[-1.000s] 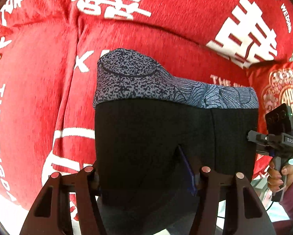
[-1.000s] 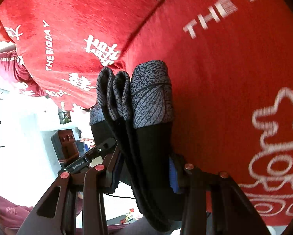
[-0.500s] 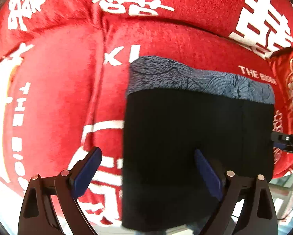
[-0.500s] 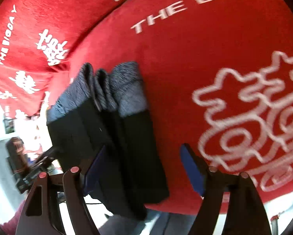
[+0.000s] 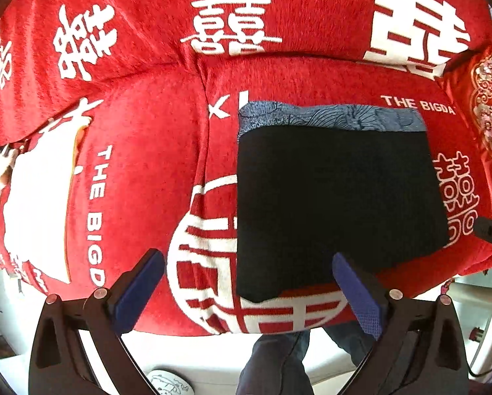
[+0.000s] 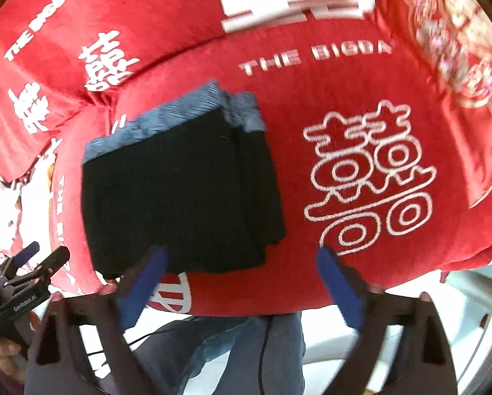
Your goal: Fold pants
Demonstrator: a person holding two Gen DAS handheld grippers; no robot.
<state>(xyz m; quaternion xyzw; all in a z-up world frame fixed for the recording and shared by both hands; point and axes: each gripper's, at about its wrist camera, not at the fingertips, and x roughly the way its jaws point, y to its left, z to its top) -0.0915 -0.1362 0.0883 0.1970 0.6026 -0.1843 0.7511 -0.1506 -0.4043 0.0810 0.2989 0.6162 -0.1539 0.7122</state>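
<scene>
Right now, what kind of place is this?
Probably a home living room: folded black pants lie on a sofa under a red wedding-print cover, with a red embroidered cushion beside them.

I'm looking at matt black ribbed knit pants [image 5: 338,197] with a grey printed cloth waistband [image 5: 331,117], lying on a plush red sofa cover [image 5: 140,171]. Beside the pants, my left gripper's pads [image 5: 140,291] are showing rough blue fabric on matt black plastic.

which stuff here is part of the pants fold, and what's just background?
In the job:
- folded black pants with grey patterned waistband, lying on the red sofa cover
- left gripper, jaws opening, nothing between the pads
- right gripper, jaws opening, nothing held

Lying about:
- red embroidered cushion at the sofa's right end
- white round item on the floor
</scene>
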